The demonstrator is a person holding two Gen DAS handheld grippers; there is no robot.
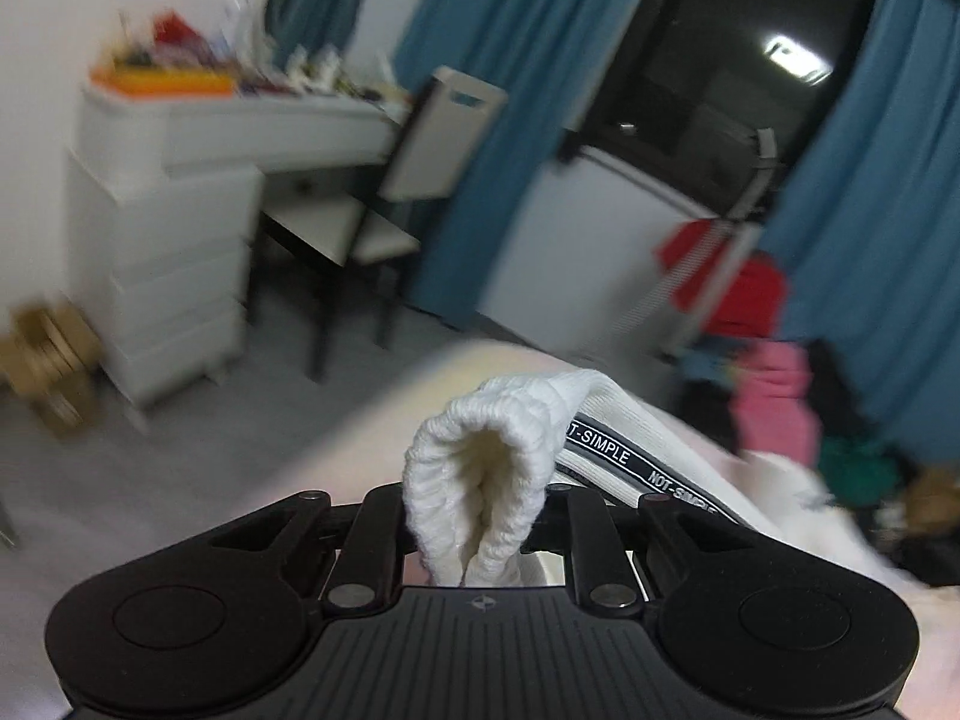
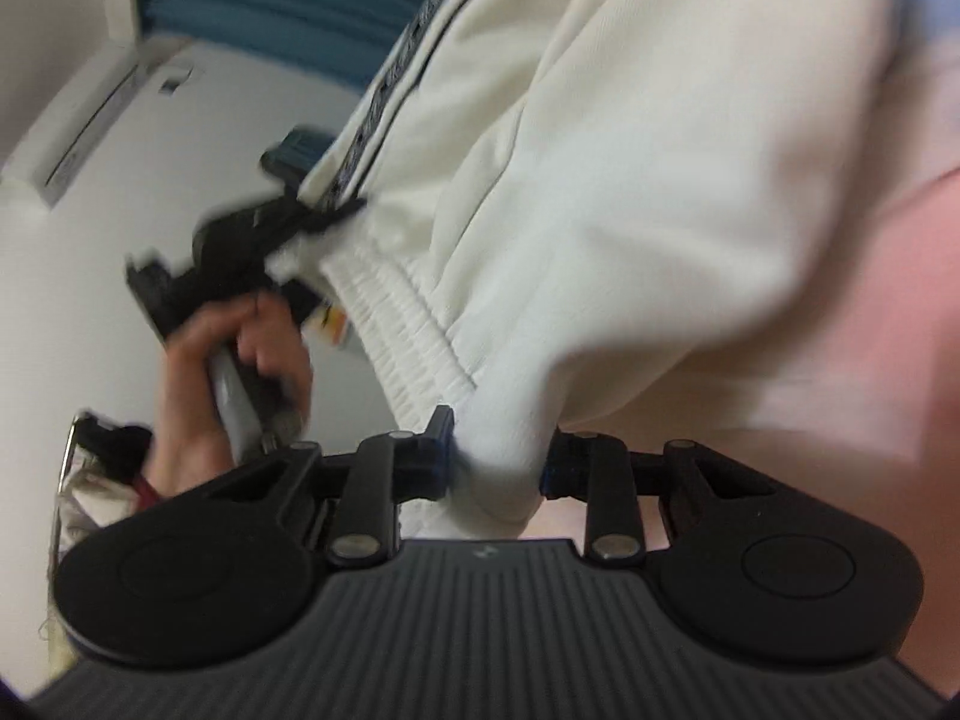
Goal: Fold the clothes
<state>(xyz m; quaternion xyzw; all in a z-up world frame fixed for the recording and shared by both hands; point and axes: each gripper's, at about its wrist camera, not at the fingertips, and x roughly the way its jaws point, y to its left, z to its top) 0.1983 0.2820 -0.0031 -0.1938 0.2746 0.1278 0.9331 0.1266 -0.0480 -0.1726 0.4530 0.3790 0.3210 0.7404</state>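
Observation:
White sweatpants with a ribbed elastic waistband and a black "NOT-SIMPLE" side stripe hang in the air between both grippers. My left gripper [image 1: 474,516] is shut on a bunched part of the ribbed waistband [image 1: 480,468]. My right gripper [image 2: 495,468] is shut on the waistband's other end; the white pants [image 2: 600,180] hang down to the right. The left gripper [image 2: 228,258] and the hand holding it also show in the right wrist view, gripping the waistband. Both views are motion-blurred.
A pink bed surface [image 2: 870,312] lies under the pants. A white desk with drawers [image 1: 174,228], a chair [image 1: 384,204], blue curtains [image 1: 516,90], a dark window and a pile of coloured clothes [image 1: 774,396] stand beyond the bed.

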